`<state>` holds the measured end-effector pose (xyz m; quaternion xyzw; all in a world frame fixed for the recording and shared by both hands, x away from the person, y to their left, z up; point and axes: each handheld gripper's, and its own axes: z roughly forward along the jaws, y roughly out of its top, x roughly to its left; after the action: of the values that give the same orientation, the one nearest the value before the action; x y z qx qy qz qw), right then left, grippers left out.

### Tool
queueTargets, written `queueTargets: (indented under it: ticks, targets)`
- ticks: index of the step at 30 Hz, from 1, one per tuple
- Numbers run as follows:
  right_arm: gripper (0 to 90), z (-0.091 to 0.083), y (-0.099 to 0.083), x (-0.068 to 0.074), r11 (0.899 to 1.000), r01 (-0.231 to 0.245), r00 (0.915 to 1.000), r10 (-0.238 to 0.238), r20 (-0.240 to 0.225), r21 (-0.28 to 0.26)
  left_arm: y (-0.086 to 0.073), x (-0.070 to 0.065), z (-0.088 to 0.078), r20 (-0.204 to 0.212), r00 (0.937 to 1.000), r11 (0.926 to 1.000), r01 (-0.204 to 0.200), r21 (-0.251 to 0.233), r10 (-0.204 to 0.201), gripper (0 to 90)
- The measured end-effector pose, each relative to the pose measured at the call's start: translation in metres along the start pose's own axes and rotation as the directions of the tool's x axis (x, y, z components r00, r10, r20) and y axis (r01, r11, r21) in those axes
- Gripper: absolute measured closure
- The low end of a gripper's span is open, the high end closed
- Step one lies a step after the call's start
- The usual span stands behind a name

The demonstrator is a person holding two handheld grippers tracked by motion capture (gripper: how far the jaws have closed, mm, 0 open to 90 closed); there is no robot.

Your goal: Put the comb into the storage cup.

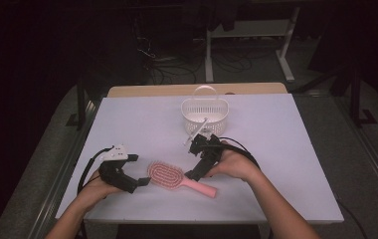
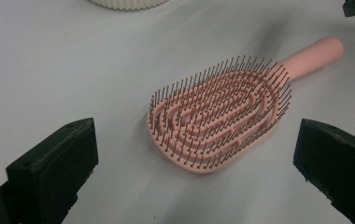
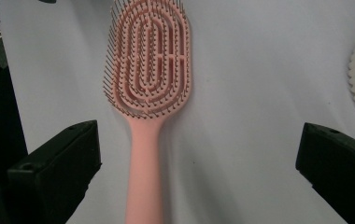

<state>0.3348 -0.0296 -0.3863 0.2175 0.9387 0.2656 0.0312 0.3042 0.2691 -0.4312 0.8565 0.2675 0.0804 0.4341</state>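
Note:
A pink hairbrush (image 1: pixel 177 178) lies bristles-up on the white table, head to the left, handle pointing right and toward the front. My left gripper (image 1: pixel 143 181) rests just left of the brush head, open, with the head (image 2: pixel 217 116) lying ahead between its wide-apart jaws. My right gripper (image 1: pixel 193 175) hovers above the handle, open, its jaws spread well to either side of the handle (image 3: pixel 144 177) without touching it.
A white ribbed basket (image 1: pixel 205 115) with a hoop handle stands behind the brush at mid-table, something thin and white leaning in it. The white tabletop (image 1: pixel 286 149) has free room right and left. Dark floor, cables and table legs lie beyond.

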Motion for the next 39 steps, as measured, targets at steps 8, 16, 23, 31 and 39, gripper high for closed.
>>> queueTargets:
  ticks: [8, 16, 23, 31, 39]
  targets:
    - [0.0, 0.005, 0.002, 0.004, 1.0, 0.007, 1.0, -0.007, 0.0, 0.029, 0.0, 0.0, -0.001, -0.002, 1.0, 1.0, 0.001, -0.002, -0.001, 0.0]
    - [0.0, 0.011, 0.003, 0.008, 0.998, 0.017, 0.9998, -0.018, 0.007, 0.058, 0.0, 0.0, -0.001, -0.003, 1.0, 1.0, -0.001, -0.001, 0.001, 0.0]
    - [1.7, 0.018, 0.003, 0.012, 0.996, 0.031, 0.9994, -0.032, 0.009, 0.086, 0.0, 0.0, -0.001, -0.001, 1.0, 1.0, 0.0, -0.003, 0.0, 0.0]
    - [5.4, 0.02, 0.003, 0.013, 0.995, 0.027, 0.9996, -0.028, 0.009, 0.092, 0.0, 0.0, -0.001, -0.001, 1.0, 1.0, 0.001, -0.003, -0.001, 0.0]
    - [14.0, 0.023, 0.003, 0.016, 0.994, 0.029, 0.9996, -0.03, 0.0, 0.11, 0.0, -0.001, 0.0, 0.0, 1.0, 1.0, 0.001, -0.002, -0.001, 0.0]
